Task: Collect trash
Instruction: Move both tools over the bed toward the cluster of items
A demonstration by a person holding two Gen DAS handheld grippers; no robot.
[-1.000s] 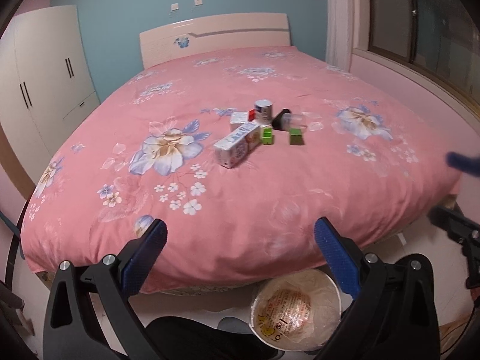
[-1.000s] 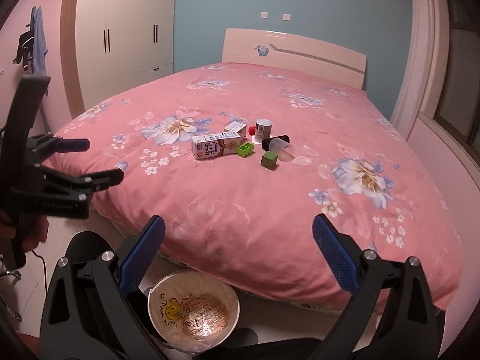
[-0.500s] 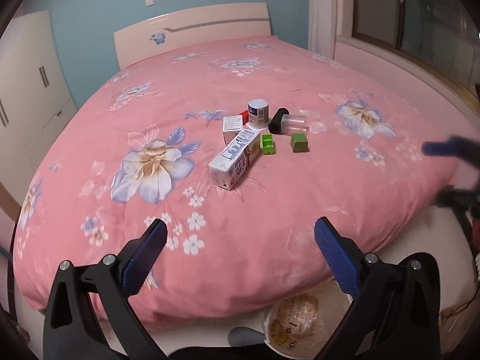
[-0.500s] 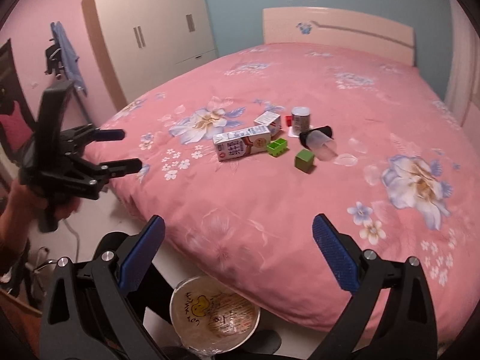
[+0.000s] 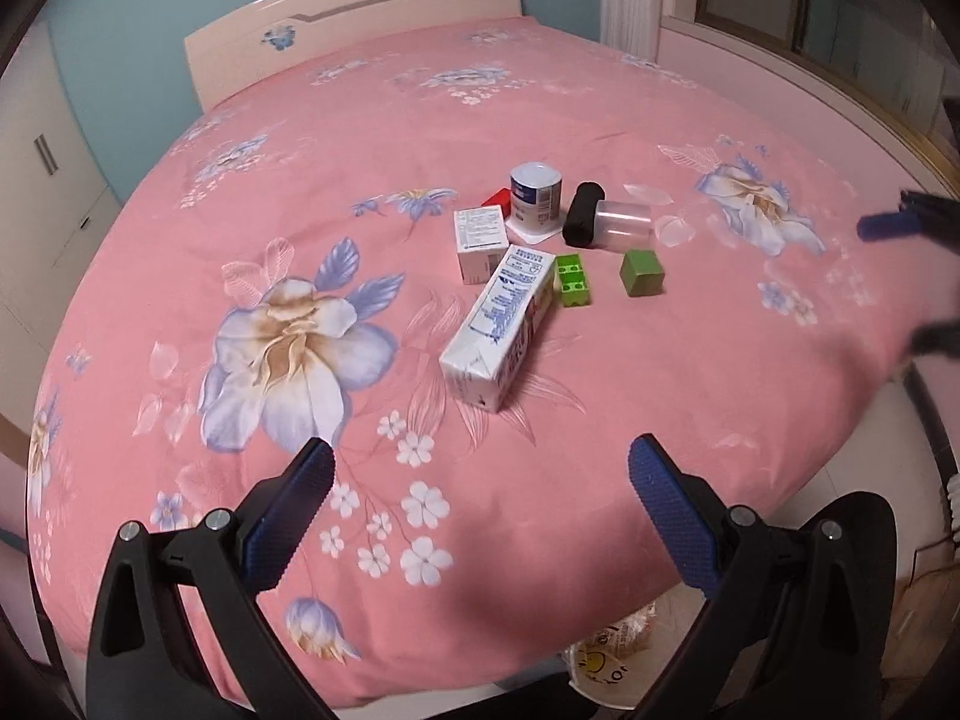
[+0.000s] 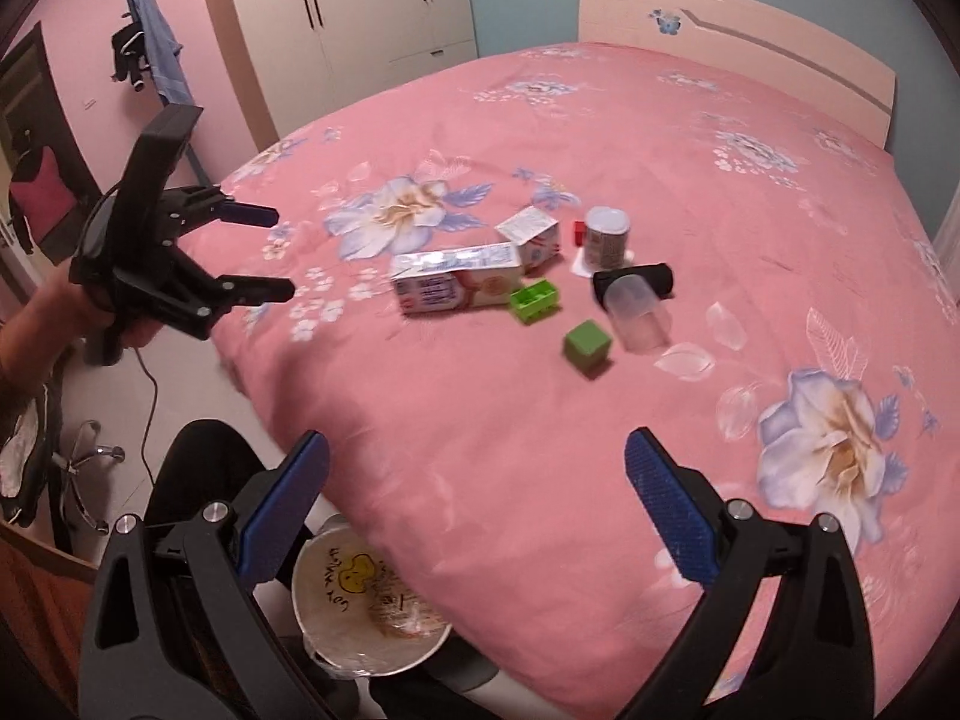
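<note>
on the pink floral bedspread (image 5: 600, 120) a small cluster of litter is lying: a long milk carton (image 5: 498, 330) on its side, a smaller white box (image 5: 480, 243) touching its far end, a short tin can (image 5: 536, 191) standing upright behind them, a clear plastic cup with a black sleeve (image 5: 609, 223) tipped over to the right, plus a green brick (image 5: 573, 281) just beside the carton and a green cube (image 5: 642, 272) near it. something red (image 5: 497, 199) is peeking out beside the can; what it is cannot be told.

both tools are hovering above the near edge of the bed, well apart from the pile. the left gripper (image 5: 480, 504) is showing its jaws spread wide with nothing between them, and the right gripper (image 6: 477, 489) is doing the same. below, on the floor against the bed, a lined trash bin (image 6: 366, 606) is waiting with some wrappers already inside.

the work seems to be sitting at the approach stage, with no item gripped yet. the carton is lying nearest the left gripper and roughly along its line of sight, so the next move is probably calling for reaching forward, lowering the jaws across the carton's narrow sides, and closing before carrying it back to the bin. the soft quilt may be letting the box sink or tilt as pressure comes on.
</note>
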